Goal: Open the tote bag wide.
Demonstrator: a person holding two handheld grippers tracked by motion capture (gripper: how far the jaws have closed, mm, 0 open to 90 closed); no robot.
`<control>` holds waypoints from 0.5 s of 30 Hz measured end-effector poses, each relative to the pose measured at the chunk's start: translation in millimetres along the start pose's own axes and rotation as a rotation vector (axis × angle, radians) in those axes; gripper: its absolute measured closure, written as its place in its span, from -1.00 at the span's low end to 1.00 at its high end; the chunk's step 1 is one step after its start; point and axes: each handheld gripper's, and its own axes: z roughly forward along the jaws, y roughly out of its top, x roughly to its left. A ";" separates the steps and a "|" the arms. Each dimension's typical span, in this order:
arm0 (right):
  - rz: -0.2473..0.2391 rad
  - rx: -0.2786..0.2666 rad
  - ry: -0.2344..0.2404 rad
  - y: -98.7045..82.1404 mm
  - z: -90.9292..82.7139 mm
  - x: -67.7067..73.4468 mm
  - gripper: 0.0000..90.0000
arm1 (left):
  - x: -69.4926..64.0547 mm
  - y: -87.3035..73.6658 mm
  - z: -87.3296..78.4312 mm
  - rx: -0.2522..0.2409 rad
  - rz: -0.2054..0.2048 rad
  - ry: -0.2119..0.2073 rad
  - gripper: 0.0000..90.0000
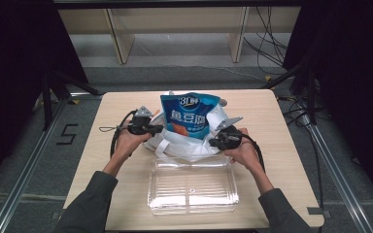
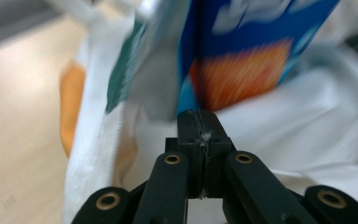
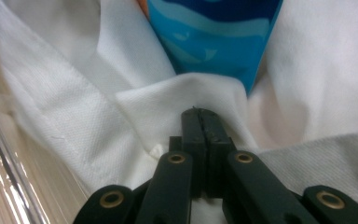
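Note:
A white cloth bag [image 1: 184, 145] sits in the middle of the table. A blue snack pouch [image 1: 190, 115] stands upright in it. My left gripper [image 1: 159, 129] is at the bag's left rim. In the left gripper view its jaws [image 2: 199, 114] are pressed together against the bag [image 2: 307, 121], with white fibres in the seam and the pouch [image 2: 261, 46] just beyond. My right gripper [image 1: 212, 141] is at the bag's right rim. There its jaws [image 3: 199, 111] are shut on a fold of the cloth [image 3: 74, 93], below the pouch [image 3: 214, 37].
A clear plastic tray [image 1: 175, 189] with two compartments lies on the table just in front of the bag, between the person's forearms; its edge [image 3: 4, 154] is close beside the right gripper. Bare wood lies to either side. Cables and shelf legs stand beyond the far edge.

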 end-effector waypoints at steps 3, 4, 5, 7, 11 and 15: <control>-0.005 -0.004 0.024 -5.3 7.0 -5.6 1.00 | 2.5 -22.6 21.4 0.083 0.010 0.037 0.98; 0.022 -0.016 0.030 -6.2 9.1 -5.3 1.00 | 5.0 -27.9 27.1 0.083 -0.011 0.033 0.99; 0.032 -0.013 0.027 -6.9 9.9 -5.8 1.00 | 6.8 -30.5 30.3 0.070 -0.031 0.025 0.99; 0.034 -0.014 0.038 -7.2 9.8 -5.7 1.00 | 5.0 -28.7 29.4 0.071 -0.018 0.031 0.99; 0.032 -0.023 0.035 -5.0 6.2 -5.0 0.96 | 1.0 -15.1 8.4 -0.002 -0.004 0.034 0.88; 0.020 -0.091 0.041 4.3 -13.9 -9.9 0.90 | 1.9 7.2 -21.1 -0.128 -0.001 0.034 0.71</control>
